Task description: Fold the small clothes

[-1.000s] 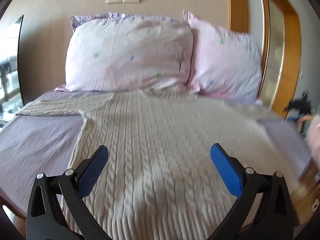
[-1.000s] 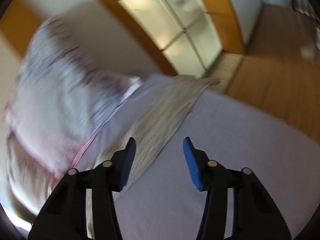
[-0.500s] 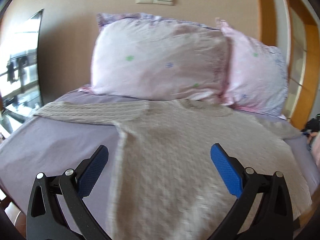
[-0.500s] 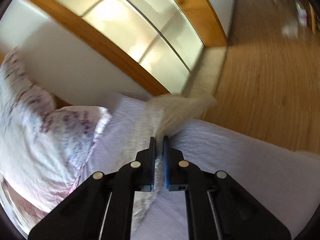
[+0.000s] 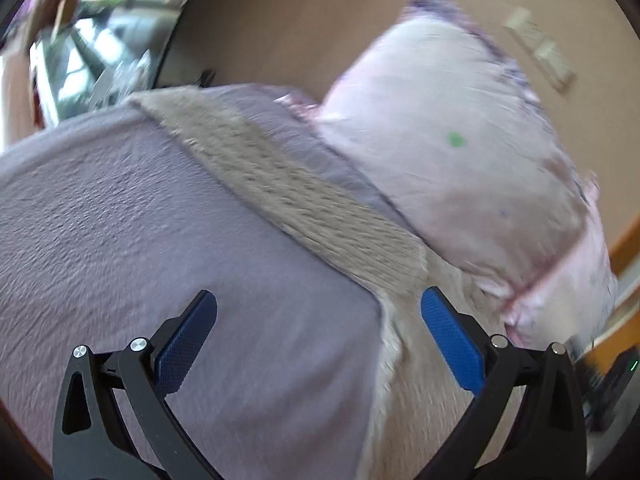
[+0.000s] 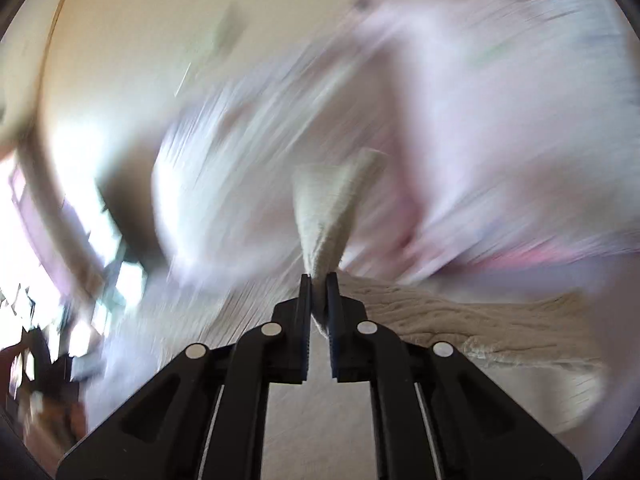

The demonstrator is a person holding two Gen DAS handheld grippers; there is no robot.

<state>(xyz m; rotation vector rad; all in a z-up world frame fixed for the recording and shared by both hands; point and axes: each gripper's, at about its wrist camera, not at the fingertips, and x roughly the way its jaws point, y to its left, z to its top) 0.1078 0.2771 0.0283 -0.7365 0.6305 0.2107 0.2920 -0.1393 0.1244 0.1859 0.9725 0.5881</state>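
Observation:
A beige cable-knit sweater [image 5: 416, 380] lies spread on a lilac bed sheet [image 5: 120, 232]. Its left sleeve [image 5: 288, 204] stretches out flat toward the bed's far corner. My left gripper [image 5: 318, 320] is open and empty, hovering above the sheet beside the armpit of that sleeve. My right gripper [image 6: 319, 280] is shut on the cuff of the right sleeve [image 6: 332, 216], which sticks up from between the jaws, lifted above the sweater body [image 6: 480, 328]. The right wrist view is heavily blurred.
Two pale pink pillows [image 5: 452, 152] lean on the beige wall at the head of the bed. A window or mirror [image 5: 96, 56] is at the left. A wall switch plate [image 5: 540, 52] is above the pillows. Wooden trim [image 5: 628, 248] is at the right.
My right gripper closed on the right sleeve's cuff and has swung it up and across toward the pillows. My left gripper turned left from the sweater body toward the left sleeve, still open.

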